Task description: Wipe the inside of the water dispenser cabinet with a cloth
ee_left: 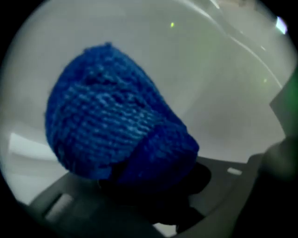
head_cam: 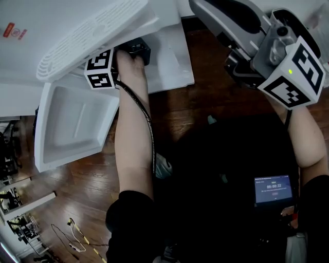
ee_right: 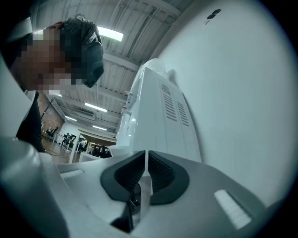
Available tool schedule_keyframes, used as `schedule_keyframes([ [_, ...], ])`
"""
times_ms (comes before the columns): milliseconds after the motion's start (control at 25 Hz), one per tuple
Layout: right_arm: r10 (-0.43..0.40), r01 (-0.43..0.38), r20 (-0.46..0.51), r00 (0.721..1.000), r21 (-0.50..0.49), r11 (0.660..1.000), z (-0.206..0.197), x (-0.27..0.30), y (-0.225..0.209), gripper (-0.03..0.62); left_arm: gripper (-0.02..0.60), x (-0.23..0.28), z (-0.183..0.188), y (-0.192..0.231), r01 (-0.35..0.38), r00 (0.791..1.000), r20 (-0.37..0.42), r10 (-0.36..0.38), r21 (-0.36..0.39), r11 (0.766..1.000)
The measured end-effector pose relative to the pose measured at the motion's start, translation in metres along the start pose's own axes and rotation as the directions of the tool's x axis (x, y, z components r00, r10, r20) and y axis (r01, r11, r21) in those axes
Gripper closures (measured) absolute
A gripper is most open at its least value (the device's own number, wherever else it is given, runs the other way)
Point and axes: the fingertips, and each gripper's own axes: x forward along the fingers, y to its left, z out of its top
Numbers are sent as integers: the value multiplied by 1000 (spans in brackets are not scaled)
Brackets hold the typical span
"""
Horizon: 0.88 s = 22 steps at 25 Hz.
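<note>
In the left gripper view a bunched blue knitted cloth point(ee_left: 116, 111) fills the middle, and my left gripper point(ee_left: 149, 181) is shut on its lower end. The cloth sits against the white inner wall of the cabinet point(ee_left: 223, 93). From the head view, my left gripper point(head_cam: 134, 50) reaches into the water dispenser's cabinet below the ribbed drip tray point(head_cam: 92, 36), so its jaws and the cloth are hidden. The cabinet door point(head_cam: 72, 123) hangs open to the left. My right gripper point(head_cam: 216, 13) is held up at the upper right, away from the cabinet. Its pads point(ee_right: 146, 172) are shut together with nothing between them.
A black cable point(head_cam: 149, 128) runs along the left forearm. Dark wooden floor point(head_cam: 216, 87) lies beside the dispenser. A small lit screen point(head_cam: 273, 189) sits at the lower right. The right gripper view shows a tall white appliance point(ee_right: 153, 111) and a person in a cap at the left.
</note>
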Motion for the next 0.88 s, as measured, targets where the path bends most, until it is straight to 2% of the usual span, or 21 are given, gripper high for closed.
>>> schedule_keyframes([
  [160, 4, -4, -18, 1000, -30, 1000, -2, 1, 3, 571, 387, 3, -7, -1, 22, 999, -35, -21, 48, 999],
  [240, -17, 16, -26, 1000, -35, 999, -2, -2, 1, 571, 387, 0, -17, 9, 18, 997, -76, -10, 102, 995],
  [360, -45, 43, -43, 998, -49, 998, -3, -5, -1, 571, 385, -5, -39, 44, -41, 982, -168, 83, 242, 969],
  [480, -70, 67, -55, 996, -53, 996, -5, -7, -4, 571, 387, -15, -62, 81, -121, 945, -238, 222, 378, 918],
  [560, -66, 64, -51, 997, -48, 997, -6, -6, -4, 571, 387, -25, -72, 107, -197, 917, -258, 305, 371, 907],
  [600, -59, 57, -47, 997, -45, 997, -6, -5, -4, 571, 387, -28, -74, 116, -218, 909, -262, 324, 363, 906],
  [680, -42, 41, -40, 998, -41, 998, -7, -4, -2, 571, 390, -31, -77, 117, -208, 905, -270, 330, 397, 894],
  [800, -59, 57, -56, 997, -42, 998, -10, -6, -5, 571, 390, -34, -88, 109, -155, 891, -314, 329, 469, 869],
  [840, -59, 57, -59, 997, -41, 998, -11, -6, -4, 571, 390, -36, -95, 105, -118, 883, -342, 323, 504, 855],
  [880, -55, 53, -60, 997, -39, 998, -12, -6, -4, 571, 390, -40, -104, 98, -63, 870, -377, 318, 554, 830],
])
